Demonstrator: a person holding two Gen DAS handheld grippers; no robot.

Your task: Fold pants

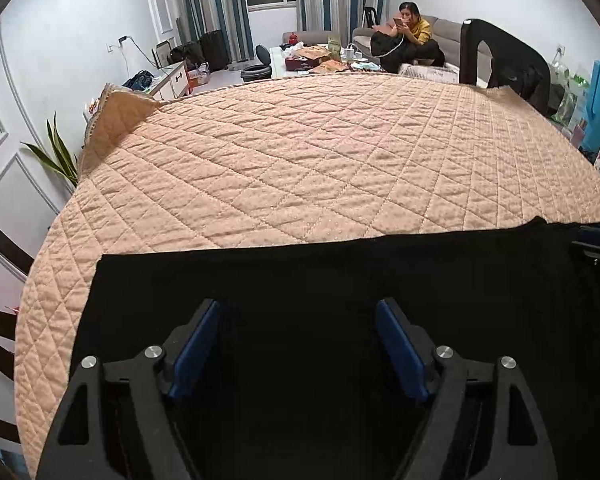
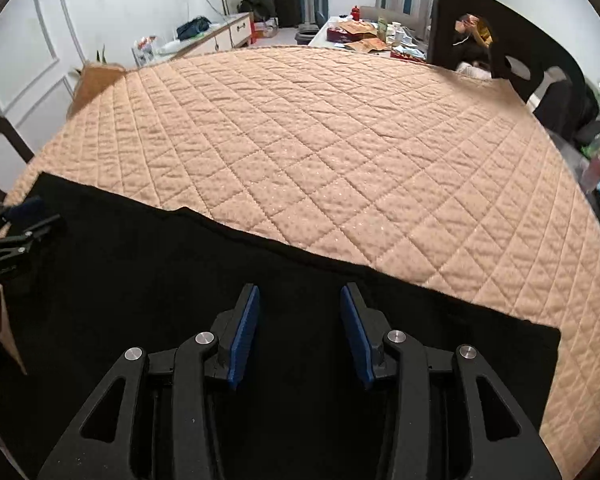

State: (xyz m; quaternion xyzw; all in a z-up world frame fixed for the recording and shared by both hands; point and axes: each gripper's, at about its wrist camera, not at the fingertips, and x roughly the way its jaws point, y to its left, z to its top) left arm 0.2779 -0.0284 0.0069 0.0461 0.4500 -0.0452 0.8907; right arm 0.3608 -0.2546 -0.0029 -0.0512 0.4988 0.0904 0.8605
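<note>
Black pants (image 1: 300, 272) lie spread flat along the near edge of a surface (image 1: 300, 152) covered in peach quilted cloth. The left hand-held gripper (image 1: 298, 344) hangs over the dark fabric, blue pads (image 1: 196, 352) wide apart with nothing between them. The right hand-held gripper (image 2: 300, 332) is likewise parted and empty above the pants. A dark chair (image 2: 512, 52) stands at the far side; a person (image 1: 410, 26) sits on a sofa beyond.

Pants (image 1: 320, 280): near part cut off by the lower edge, folds lost in black.
Right claw (image 1: 598, 242): cut off at the right edge beside the pants.
Person (image 2: 474, 32): largely hidden behind the chair back (image 2: 540, 48) beyond the pants.
</note>
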